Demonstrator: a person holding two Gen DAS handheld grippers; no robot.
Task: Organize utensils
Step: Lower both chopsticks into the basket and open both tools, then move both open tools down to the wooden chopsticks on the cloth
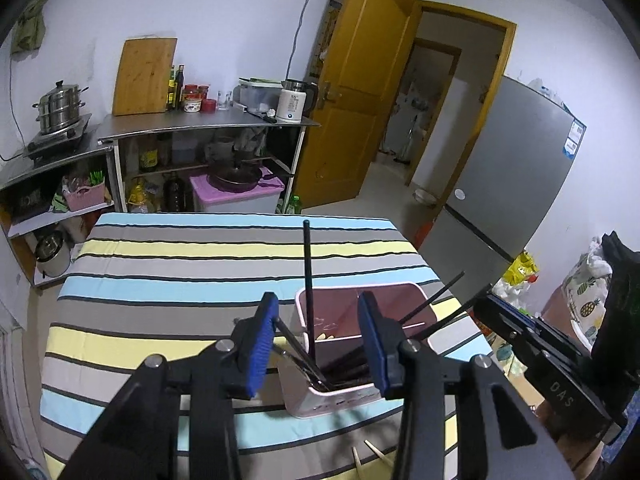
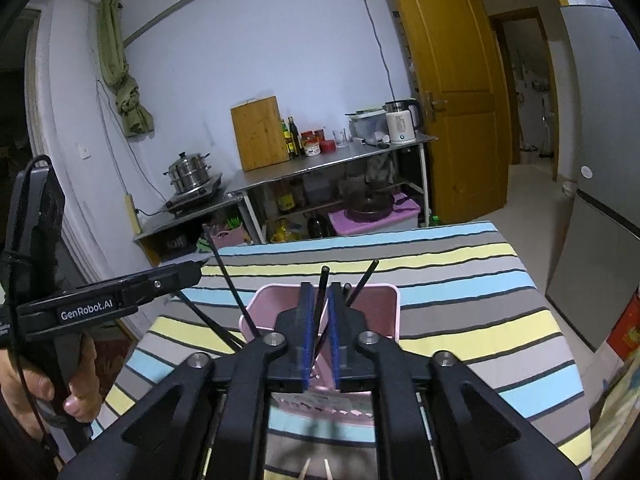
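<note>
Both grippers hang over a pink utensil holder [image 1: 362, 354] that stands on a table with a striped cloth [image 1: 180, 280]. On the left gripper [image 1: 318, 346] the two blue pads stand well apart, so it is released; one black chopstick [image 1: 309, 288] stands nearly upright between them, and neither pad touches it. Its lower end goes down into the holder, among other dark sticks and one shiny metal utensil [image 1: 298, 354] that leans toward the left pad.

On the right gripper [image 2: 321, 336] the blue pads are close together with only a narrow gap. A black chopstick [image 2: 322, 300] passes through this gap and its tip rises above the fingers. I cannot tell whether the pads press on it or just stand beside it. More black chopsticks [image 2: 362, 282] lean out of the holder [image 2: 386, 312] to the right, and a long one [image 2: 228, 276] leans far to the left.

A hand [image 2: 60, 380] grips the handle of the left gripper at the left edge of the right wrist view. At the near edge of the table, two pale wooden chopstick tips [image 2: 318, 470] lie on the cloth, outside the holder. Behind the table stands a metal counter [image 2: 320, 164] with a cutting board [image 2: 260, 138] leaning on the wall.
</note>
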